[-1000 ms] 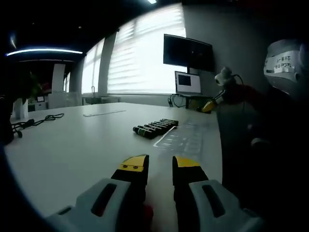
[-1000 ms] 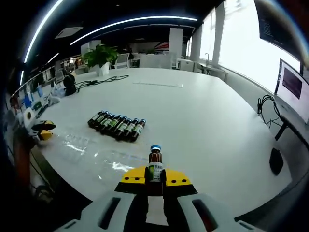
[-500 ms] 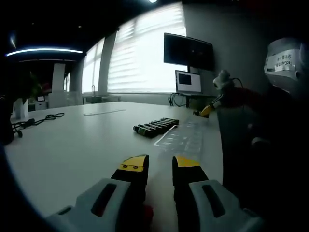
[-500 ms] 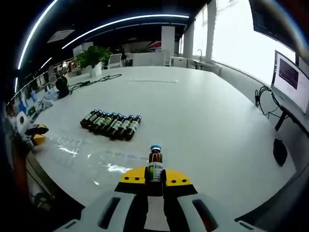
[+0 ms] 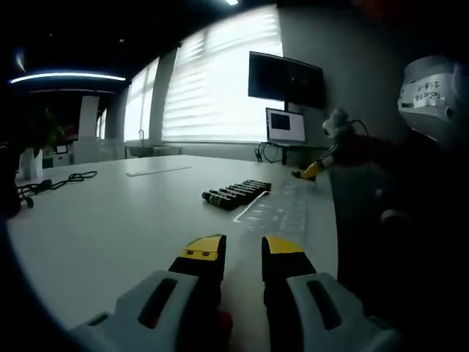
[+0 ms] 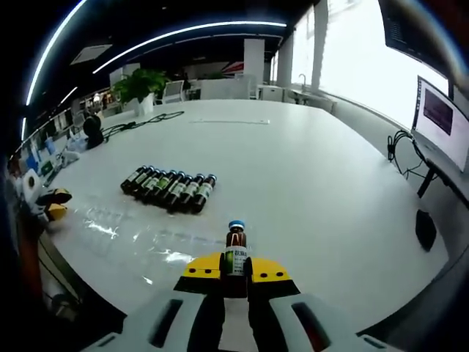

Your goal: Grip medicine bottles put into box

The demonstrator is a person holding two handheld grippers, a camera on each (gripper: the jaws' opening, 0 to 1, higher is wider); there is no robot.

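Note:
My right gripper (image 6: 235, 268) is shut on a small brown medicine bottle (image 6: 234, 249) with a blue cap, held upright above the white table. Beyond it, several dark medicine bottles (image 6: 168, 188) lie side by side in a row. A clear plastic tray (image 6: 150, 233) lies on the table between that row and the near edge. In the left gripper view, my left gripper (image 5: 242, 253) stands open over the table with nothing between its yellow-tipped fingers. The bottle row (image 5: 236, 193) and clear tray (image 5: 277, 211) lie ahead of it. The right gripper (image 5: 314, 165) shows at the right, past the tray.
The big white table (image 6: 308, 183) stretches far back. A black cable (image 6: 143, 123) and a potted plant (image 6: 146, 86) are at its far side. Monitors (image 5: 286, 81) stand near bright windows. A person's dark sleeve (image 5: 396, 220) fills the right of the left gripper view.
The right gripper view has shifted a little toward the tray with the bottle still held. The left gripper has stayed still.

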